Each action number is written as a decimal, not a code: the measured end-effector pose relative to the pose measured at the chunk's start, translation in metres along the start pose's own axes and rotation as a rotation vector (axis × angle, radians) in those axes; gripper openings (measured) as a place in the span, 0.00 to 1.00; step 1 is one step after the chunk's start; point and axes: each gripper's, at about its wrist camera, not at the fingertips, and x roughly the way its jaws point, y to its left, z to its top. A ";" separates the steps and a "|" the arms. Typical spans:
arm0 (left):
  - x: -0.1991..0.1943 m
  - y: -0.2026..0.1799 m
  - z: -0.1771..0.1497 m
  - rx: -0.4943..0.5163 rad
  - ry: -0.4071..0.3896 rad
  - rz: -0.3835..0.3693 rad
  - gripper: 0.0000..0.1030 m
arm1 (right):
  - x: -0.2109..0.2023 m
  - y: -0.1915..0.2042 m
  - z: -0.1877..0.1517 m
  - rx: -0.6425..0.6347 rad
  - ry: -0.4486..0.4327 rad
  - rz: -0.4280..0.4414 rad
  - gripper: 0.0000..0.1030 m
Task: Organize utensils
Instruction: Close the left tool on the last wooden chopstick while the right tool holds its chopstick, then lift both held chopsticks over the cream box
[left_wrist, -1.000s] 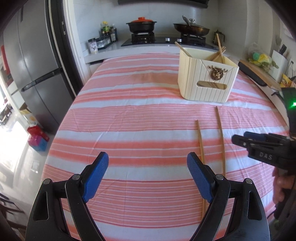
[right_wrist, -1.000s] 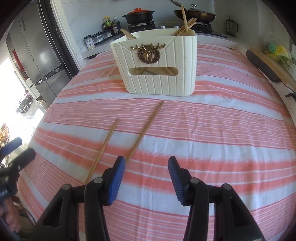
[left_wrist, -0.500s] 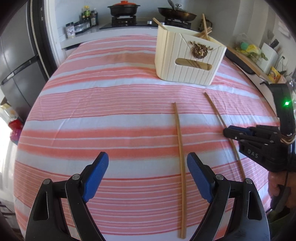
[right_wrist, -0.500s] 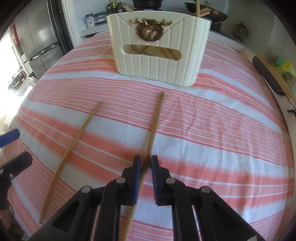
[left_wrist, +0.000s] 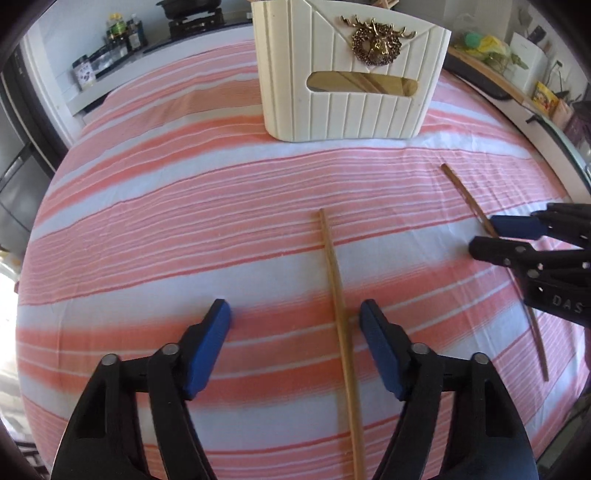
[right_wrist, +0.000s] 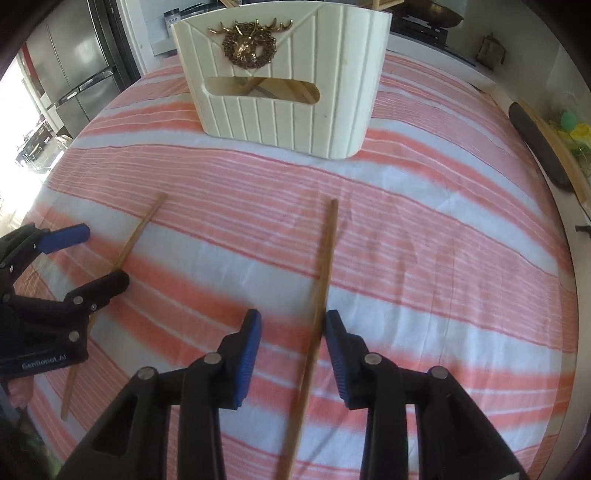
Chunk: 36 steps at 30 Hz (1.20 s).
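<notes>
Two wooden chopsticks lie on the striped cloth in front of a cream utensil holder (left_wrist: 351, 70) that has several chopsticks in it. My left gripper (left_wrist: 295, 314) is open, low over the cloth, with the left chopstick (left_wrist: 338, 295) between its pads, close to the right pad. My right gripper (right_wrist: 293, 321) is open around the right chopstick (right_wrist: 323, 266), which lies beside its right pad. The holder also shows in the right wrist view (right_wrist: 284, 77). The right gripper (left_wrist: 487, 236) shows at the right of the left wrist view, and the left gripper (right_wrist: 99, 258) at the left of the right wrist view.
The table wears a pink and white striped cloth (left_wrist: 184, 221). A fridge (right_wrist: 77, 70) stands at the left. A stove with pots (left_wrist: 192, 14) and jars (left_wrist: 122, 33) sit on the counter behind. A dark tray (right_wrist: 539, 147) lies at the right edge.
Both grippers have moved forward toward the holder. The left gripper has shifted right to straddle the left chopstick. The right gripper, nearly shut on its chopstick half a second ago, has opened.
</notes>
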 end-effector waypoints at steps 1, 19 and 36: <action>0.000 -0.001 0.004 0.005 -0.004 0.000 0.36 | 0.004 -0.002 0.009 0.010 -0.006 0.004 0.29; -0.178 0.025 0.017 -0.093 -0.472 -0.173 0.05 | -0.171 -0.011 -0.004 0.079 -0.524 0.135 0.06; -0.241 0.059 0.178 -0.141 -0.734 -0.164 0.04 | -0.241 -0.020 0.142 0.032 -0.907 0.077 0.06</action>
